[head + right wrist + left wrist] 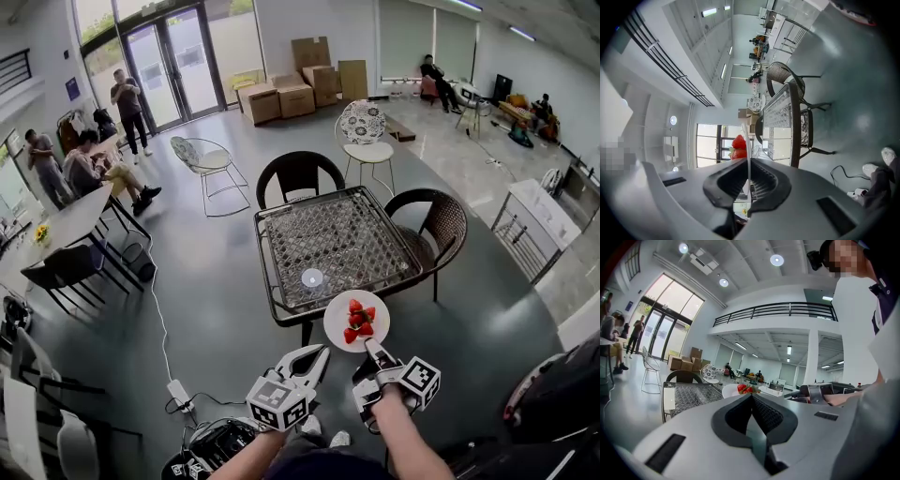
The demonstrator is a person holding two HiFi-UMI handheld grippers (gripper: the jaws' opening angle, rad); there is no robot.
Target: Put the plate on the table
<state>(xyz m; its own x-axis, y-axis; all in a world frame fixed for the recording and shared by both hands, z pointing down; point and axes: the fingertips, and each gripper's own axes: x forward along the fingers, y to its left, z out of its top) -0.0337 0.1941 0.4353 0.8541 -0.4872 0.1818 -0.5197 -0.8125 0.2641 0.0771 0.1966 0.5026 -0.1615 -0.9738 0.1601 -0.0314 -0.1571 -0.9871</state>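
White round plate (337, 324), strawberries (359, 319) on top, near level, rim pinched by right gripper (372, 347), at near-right corner of glass-top table (328, 234).

Grey floor (216, 300) runs to glass doors (173, 66), cardboard boxes (295, 94) and wicker chairs (298, 175).

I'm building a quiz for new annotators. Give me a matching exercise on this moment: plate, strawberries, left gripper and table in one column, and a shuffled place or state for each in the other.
Column one:
1. plate
2. strawberries
3. left gripper
4. table

Column two:
A. shut, with nothing between its jaws
B. dark chairs at its far and right sides
C. rim pinched in the right gripper
D. piled on the plate

Pairs: 1-C, 2-D, 3-A, 4-B
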